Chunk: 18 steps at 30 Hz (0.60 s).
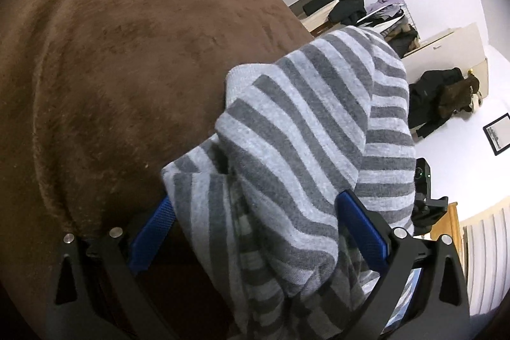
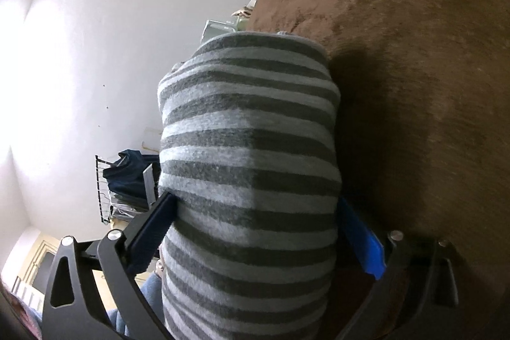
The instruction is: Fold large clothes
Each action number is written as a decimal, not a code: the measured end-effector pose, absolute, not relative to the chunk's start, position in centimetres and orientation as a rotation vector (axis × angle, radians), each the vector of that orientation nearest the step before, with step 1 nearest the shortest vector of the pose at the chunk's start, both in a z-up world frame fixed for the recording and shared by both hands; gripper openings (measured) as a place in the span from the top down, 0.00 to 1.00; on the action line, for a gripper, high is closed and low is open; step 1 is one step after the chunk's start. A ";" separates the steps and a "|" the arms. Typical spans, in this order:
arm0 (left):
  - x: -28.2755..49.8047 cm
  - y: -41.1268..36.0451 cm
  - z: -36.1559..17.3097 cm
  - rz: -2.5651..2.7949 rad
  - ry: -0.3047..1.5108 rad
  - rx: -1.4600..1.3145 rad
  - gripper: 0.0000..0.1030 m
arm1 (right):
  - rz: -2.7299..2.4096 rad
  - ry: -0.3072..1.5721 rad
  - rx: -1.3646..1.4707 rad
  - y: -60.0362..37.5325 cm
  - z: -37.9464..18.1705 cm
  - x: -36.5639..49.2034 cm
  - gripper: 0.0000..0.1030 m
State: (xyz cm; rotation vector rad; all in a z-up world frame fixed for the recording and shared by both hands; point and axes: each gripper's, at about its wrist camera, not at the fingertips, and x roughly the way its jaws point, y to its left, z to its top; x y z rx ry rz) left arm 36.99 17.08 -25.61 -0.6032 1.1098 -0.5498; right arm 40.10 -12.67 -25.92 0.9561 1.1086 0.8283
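Now Both Claws Spread Wide Around Striped Cloth

Now my right claw (image 2: pixel 255 231) stands at its widest, the bunched grey-striped garment (image 2: pixel 248 148) filling the gap. My left claw (image 1: pixel 255 222) is also spread wide with that garment (image 1: pixel 302 133) draped between its blue pads (image 1: pixel 363 228); whether either grips I cannot tell. Beneath lies a brown plush surface (image 1: pixel 111 69). A wire basket (image 2: pixel 105 190) holds dark blue clothing (image 2: pixel 127 171).

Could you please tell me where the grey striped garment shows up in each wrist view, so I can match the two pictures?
Left wrist view: the striped garment fills the lower centre and right, bunched between the jaws.
Right wrist view: the striped garment runs up the centre from the bottom edge, between the jaws.
Shared landmark: the brown plush surface, left of the garment in the left view, right of it in the right view.
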 end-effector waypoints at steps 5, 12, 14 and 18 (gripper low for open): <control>37.2 16.1 -26.3 -0.617 1.121 -0.649 0.36 | 0.806 1.120 0.948 -12.1 -25.4 39.8 0.12; 36.3 16.5 -27.5 -0.654 1.074 -0.749 0.60 | 0.780 1.098 0.969 -12.3 -24.9 38.8 0.41; 35.9 16.8 -27.5 -0.648 1.062 -0.754 0.63 | 0.774 1.090 0.974 -12.2 -24.8 38.8 0.43; 35.2 16.9 -26.7 -0.633 1.039 -0.721 0.65 | 0.773 1.067 0.955 -12.1 -24.0 38.4 0.47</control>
